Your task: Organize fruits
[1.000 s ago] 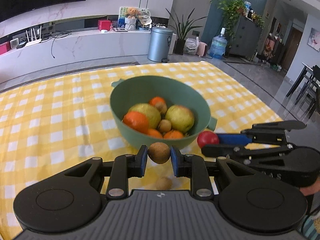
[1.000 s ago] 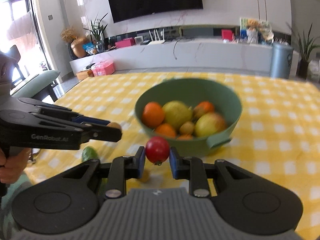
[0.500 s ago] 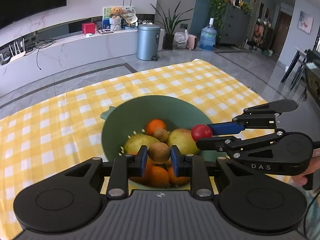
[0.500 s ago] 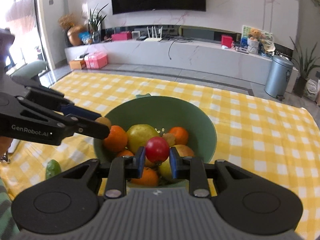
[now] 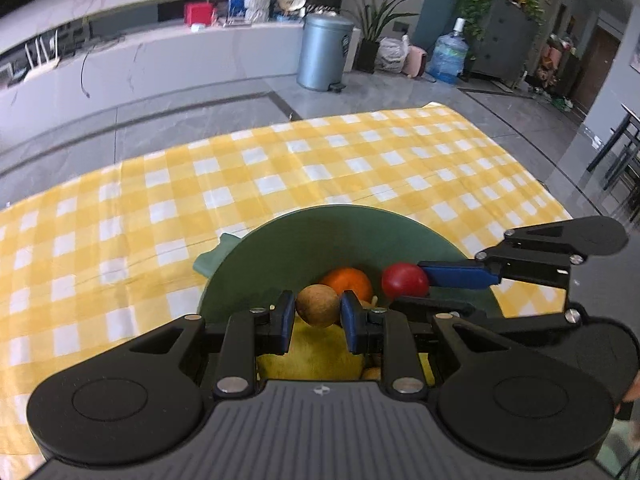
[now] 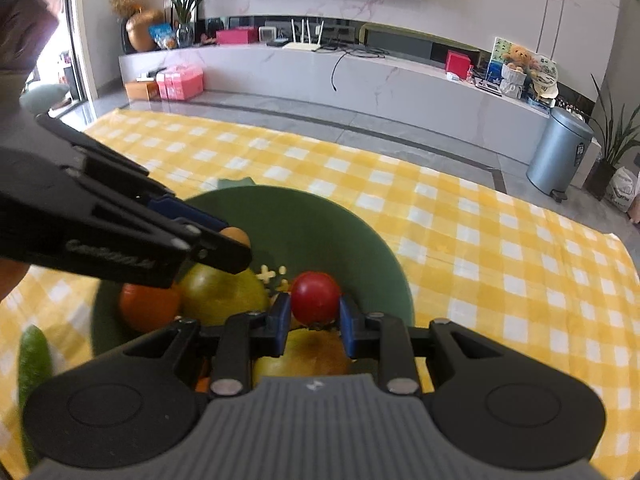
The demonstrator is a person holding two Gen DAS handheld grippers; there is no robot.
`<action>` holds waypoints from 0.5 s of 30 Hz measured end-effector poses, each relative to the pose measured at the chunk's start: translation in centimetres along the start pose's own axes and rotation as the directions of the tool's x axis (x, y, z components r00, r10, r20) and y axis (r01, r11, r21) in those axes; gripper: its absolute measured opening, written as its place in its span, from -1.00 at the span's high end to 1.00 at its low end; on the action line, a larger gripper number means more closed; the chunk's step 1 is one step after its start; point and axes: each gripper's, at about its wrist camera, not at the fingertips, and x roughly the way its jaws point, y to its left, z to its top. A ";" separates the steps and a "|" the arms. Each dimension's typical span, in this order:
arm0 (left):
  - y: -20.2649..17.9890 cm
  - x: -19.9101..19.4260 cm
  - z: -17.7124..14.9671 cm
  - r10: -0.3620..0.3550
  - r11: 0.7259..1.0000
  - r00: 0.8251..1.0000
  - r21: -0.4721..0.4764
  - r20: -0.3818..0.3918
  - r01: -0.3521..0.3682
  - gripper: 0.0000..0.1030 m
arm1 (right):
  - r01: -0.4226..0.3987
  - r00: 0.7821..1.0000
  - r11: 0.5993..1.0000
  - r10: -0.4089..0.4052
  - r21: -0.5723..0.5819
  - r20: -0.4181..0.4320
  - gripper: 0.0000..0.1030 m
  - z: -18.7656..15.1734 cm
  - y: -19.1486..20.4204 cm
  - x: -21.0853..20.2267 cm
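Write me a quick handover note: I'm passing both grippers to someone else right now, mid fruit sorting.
Left gripper: shut on a brown kiwi, held over the green bowl.
Right gripper: shut on a red tomato, also over the bowl.
Done: oranges and yellow-green fruit already lie in the bowl.
Left: release both fruits into the bowl; a green item still lies on the checked cloth beside it.

Black left gripper (image 6: 236, 248) side, at nine o'clock from my right camera: raised lettering, too blurred for me to read.
Elsewhere: I can read no text.
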 end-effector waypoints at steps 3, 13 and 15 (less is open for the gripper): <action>-0.1 1.1 0.3 0.014 1.000 1.000 0.006 -0.018 -0.014 0.47 | 0.012 1.000 1.000 -0.012 -0.019 -0.016 0.57 0.3 -0.3 0.8; -0.2 2.9 0.4 0.053 0.999 0.997 0.004 -0.060 -0.053 0.46 | 0.042 0.995 0.997 -0.048 -0.069 -0.084 0.57 0.5 -0.3 2.8; -0.3 3.1 0.4 0.058 0.998 0.996 0.001 -0.066 -0.058 0.46 | 0.039 0.995 0.998 -0.043 -0.055 -0.085 0.56 0.5 -0.5 2.8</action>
